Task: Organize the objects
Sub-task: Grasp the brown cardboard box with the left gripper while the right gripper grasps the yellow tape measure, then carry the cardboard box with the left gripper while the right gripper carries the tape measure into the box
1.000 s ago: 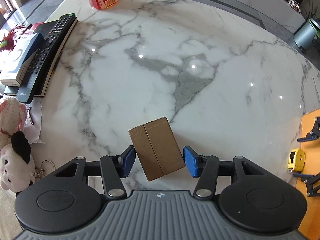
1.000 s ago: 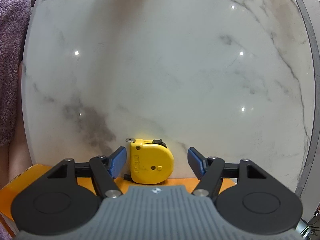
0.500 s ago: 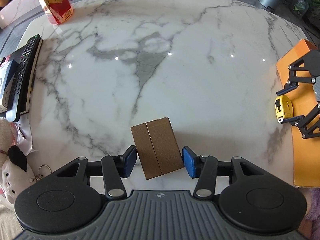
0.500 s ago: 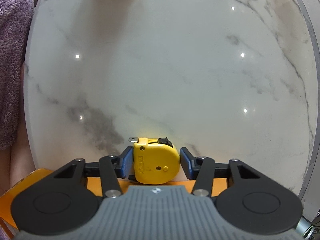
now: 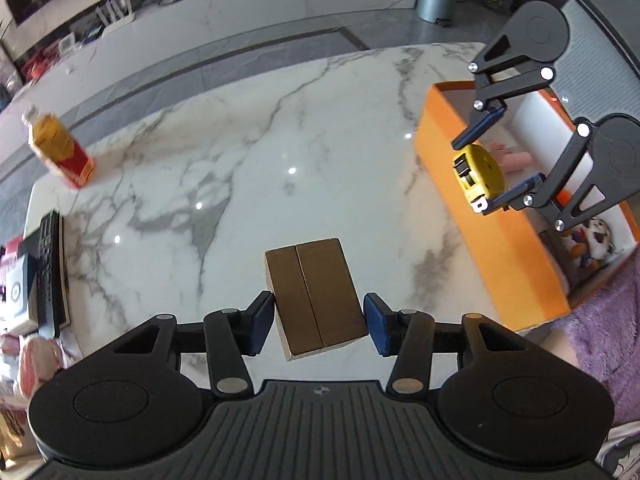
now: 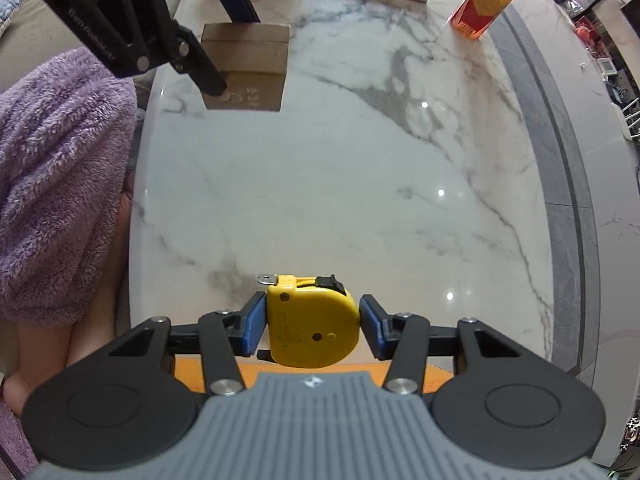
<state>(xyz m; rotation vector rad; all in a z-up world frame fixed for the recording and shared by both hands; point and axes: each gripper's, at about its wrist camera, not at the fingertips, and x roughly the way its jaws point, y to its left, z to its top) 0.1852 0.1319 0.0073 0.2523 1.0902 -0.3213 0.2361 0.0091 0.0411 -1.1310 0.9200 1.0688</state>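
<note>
two hand-held grippers clamp loads: left hand-held gripper [image 5: 319,322] a cardboard box [image 5: 316,300], right hand-held gripper [image 6: 312,330] a tape measure [image 6: 314,326].

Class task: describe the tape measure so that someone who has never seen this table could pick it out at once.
Find the white marble table and the open orange box at its edge. Above that box the right gripper holds the tape measure. It is the only bright yellow, rounded casing, unlike the brown cardboard box in the left gripper.

Bright daylight, glare dots on marble table [image 5: 240,168]; edges bowed, perhaps slightly blurred.
</note>
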